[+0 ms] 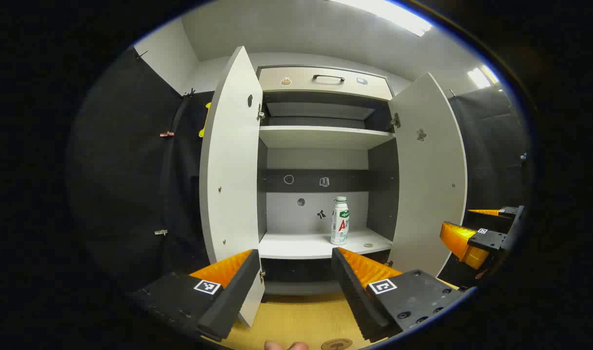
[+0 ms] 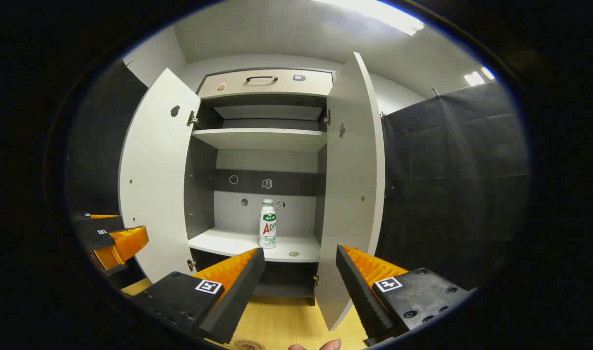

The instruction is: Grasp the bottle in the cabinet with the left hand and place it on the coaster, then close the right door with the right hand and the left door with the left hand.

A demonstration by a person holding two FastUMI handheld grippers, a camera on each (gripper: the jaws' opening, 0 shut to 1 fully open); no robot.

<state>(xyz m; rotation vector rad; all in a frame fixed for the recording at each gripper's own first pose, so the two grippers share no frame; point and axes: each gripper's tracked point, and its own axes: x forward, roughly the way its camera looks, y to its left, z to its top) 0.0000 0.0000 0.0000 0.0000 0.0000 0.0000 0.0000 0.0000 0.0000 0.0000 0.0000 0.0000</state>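
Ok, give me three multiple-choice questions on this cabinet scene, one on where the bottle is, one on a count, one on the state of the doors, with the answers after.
1. Where does the bottle stand?
A. On the lower shelf of the cabinet
B. On the upper shelf
C. On the coaster

2. How many handles show on the drawer at the top?
A. None
B. One
C. Two

3. What state are the cabinet doors in?
A. Both closed
B. The right door closed, the left door open
C. Both open

Answers:
1. A, the bottle is upright on the lower shelf, toward its right side, ahead of the open left tool.
2. B, a single dark handle sits mid-drawer.
3. C, the left door and the right door both swing outward, with the open right tool near the right door.
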